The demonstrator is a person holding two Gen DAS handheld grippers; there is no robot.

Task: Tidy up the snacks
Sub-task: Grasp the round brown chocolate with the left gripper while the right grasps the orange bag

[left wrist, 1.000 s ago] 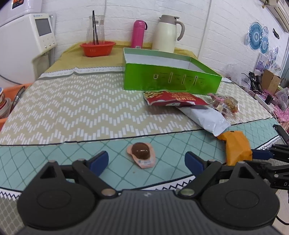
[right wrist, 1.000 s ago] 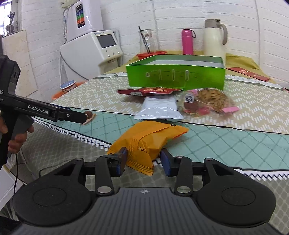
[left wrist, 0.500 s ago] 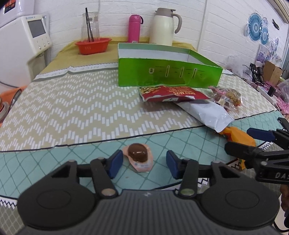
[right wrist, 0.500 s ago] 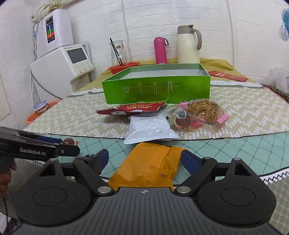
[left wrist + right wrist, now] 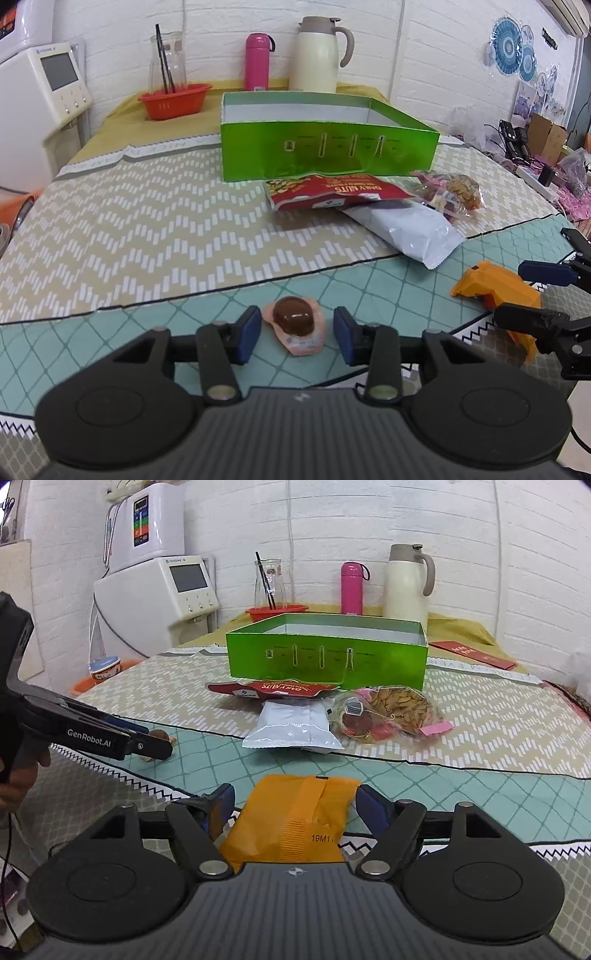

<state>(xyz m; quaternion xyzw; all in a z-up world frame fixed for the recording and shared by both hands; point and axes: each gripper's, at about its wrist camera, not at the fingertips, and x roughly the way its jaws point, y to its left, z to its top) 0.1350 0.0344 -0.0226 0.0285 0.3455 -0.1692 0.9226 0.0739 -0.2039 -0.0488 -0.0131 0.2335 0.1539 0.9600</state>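
Note:
A small pink cup of brown jelly (image 5: 297, 325) lies on the teal cloth between the pads of my left gripper (image 5: 295, 334), which stand a little apart from it on both sides. An orange snack packet (image 5: 295, 823) lies at the table's front edge between the pads of my right gripper (image 5: 297, 808), which is open around it. The packet (image 5: 495, 291) and right gripper (image 5: 532, 295) also show in the left wrist view. The open green box (image 5: 325, 147) stands farther back. A red nuts bag (image 5: 332, 192), a white packet (image 5: 406, 229) and a clear bag of mixed snacks (image 5: 454, 195) lie before it.
At the back stand a red basket (image 5: 173, 99) with a glass jug (image 5: 166, 70), a pink bottle (image 5: 258, 61) and a cream thermos (image 5: 317, 59). A white appliance (image 5: 40, 110) stands at the left. A red envelope (image 5: 472, 653) lies at the back right.
My left gripper has narrowed around the jelly cup. My right gripper opened from a near-shut stance and now straddles the orange packet, which lies lengthwise between its pads.

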